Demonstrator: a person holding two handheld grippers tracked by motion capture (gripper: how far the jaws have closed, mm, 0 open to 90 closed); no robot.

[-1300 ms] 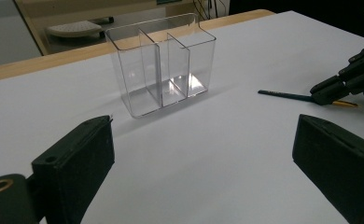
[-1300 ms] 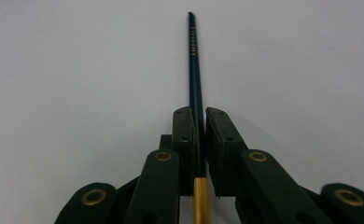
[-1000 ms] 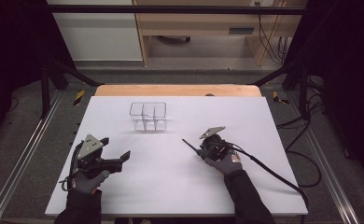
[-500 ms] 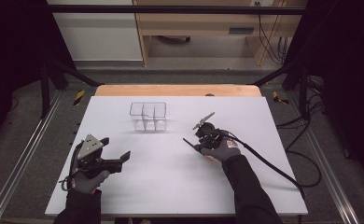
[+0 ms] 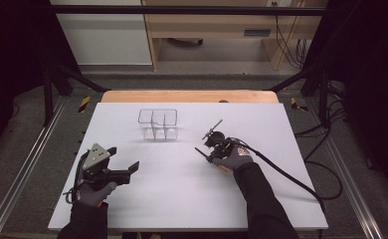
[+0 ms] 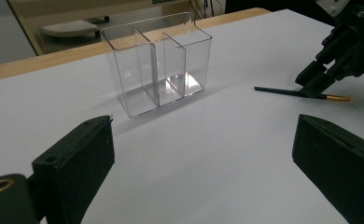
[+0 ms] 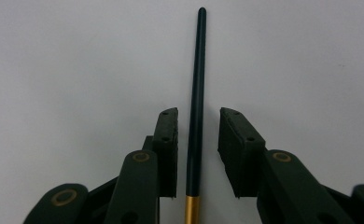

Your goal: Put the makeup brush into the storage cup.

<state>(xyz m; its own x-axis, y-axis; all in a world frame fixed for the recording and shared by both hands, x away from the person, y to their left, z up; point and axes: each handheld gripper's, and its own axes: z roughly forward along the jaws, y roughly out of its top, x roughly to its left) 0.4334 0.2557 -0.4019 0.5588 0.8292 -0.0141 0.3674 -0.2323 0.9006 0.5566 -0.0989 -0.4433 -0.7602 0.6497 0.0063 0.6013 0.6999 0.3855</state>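
Observation:
A thin dark stick with a gold band near one end lies flat on the white table; it also shows as the stick and the stick. My right gripper points down over it, a jaw on each side of the stick. The jaws have just been closing, but a gap remains on both sides, so the pads do not press. From the left gripper view, the right gripper stands over the gold end. A clear three-compartment organizer stands empty at mid-table. My left gripper rests open at the front left.
The organizer is just ahead of the left gripper. A black cable trails from the right gripper across the table to the right. A wooden edge borders the far side of the table.
The right hand has shifted a little away from me and leftwards, settling over the stick. The left hand and the organizer have stayed put.

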